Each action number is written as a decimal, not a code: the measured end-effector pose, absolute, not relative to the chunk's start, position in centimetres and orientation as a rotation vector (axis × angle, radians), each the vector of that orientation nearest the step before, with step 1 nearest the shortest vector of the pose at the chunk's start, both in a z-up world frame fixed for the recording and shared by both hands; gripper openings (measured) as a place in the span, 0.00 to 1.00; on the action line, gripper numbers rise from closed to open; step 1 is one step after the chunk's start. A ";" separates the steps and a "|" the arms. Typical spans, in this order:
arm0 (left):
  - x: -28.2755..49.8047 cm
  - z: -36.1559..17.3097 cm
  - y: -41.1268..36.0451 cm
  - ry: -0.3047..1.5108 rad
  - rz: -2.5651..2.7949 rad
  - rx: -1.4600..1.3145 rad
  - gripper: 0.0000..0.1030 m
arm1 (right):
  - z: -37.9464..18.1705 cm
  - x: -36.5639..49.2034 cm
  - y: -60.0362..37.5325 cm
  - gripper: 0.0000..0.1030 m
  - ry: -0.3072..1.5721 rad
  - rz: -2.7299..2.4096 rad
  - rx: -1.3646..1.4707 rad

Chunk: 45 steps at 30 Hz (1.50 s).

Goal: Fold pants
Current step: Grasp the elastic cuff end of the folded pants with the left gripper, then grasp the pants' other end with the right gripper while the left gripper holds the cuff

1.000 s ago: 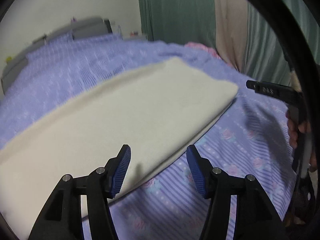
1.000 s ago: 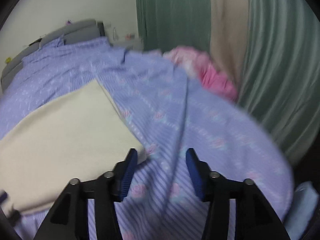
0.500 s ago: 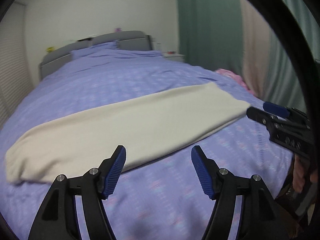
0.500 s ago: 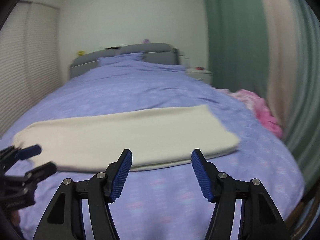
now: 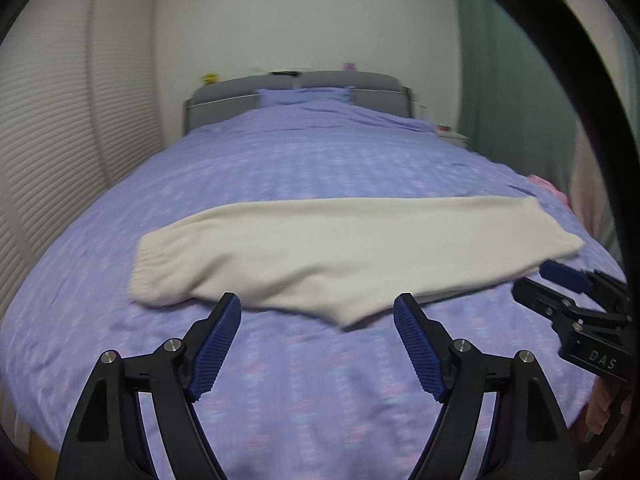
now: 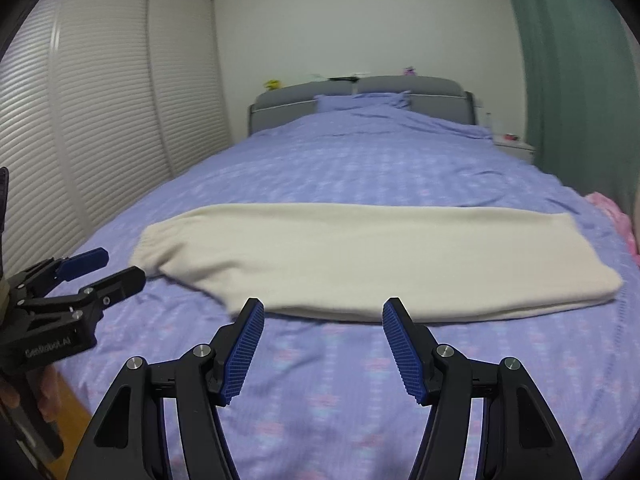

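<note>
Cream pants (image 5: pixel 344 248) lie folded lengthwise in a long strip across the purple bed (image 5: pixel 304 160), cuffs to the left, wide end to the right. They also show in the right wrist view (image 6: pixel 360 256). My left gripper (image 5: pixel 318 340) is open and empty, held above the bed just short of the pants' near edge. My right gripper (image 6: pixel 322 340) is open and empty, also just short of the near edge. Each gripper shows in the other's view, the right one (image 5: pixel 560 280) at the right and the left one (image 6: pixel 104 270) at the left.
A grey headboard (image 6: pixel 360 88) and purple pillows (image 6: pixel 360 102) stand at the far end. White slatted closet doors (image 6: pixel 100 100) line the left wall. Green curtains (image 6: pixel 568 80) hang at the right. A pink cloth (image 6: pixel 612 212) lies at the bed's right edge.
Both grippers have pulled back from the pants and risen, still open. The left view has swung left, so the cuff end and the whole strip now show.
</note>
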<state>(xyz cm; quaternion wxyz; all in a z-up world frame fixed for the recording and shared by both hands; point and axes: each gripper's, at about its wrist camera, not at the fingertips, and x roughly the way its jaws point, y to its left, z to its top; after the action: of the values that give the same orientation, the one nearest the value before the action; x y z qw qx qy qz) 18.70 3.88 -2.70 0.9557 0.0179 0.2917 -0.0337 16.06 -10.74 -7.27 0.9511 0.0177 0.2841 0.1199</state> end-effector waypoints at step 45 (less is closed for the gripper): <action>36.5 -13.0 27.8 0.664 0.149 -0.456 0.25 | -17.8 25.8 4.8 0.46 0.842 0.182 0.043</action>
<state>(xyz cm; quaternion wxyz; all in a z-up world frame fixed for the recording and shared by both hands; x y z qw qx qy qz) 36.55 27.80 -13.03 0.9173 -0.2219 0.3226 0.0724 25.79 4.79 -17.76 0.9085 0.0207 0.4079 0.0880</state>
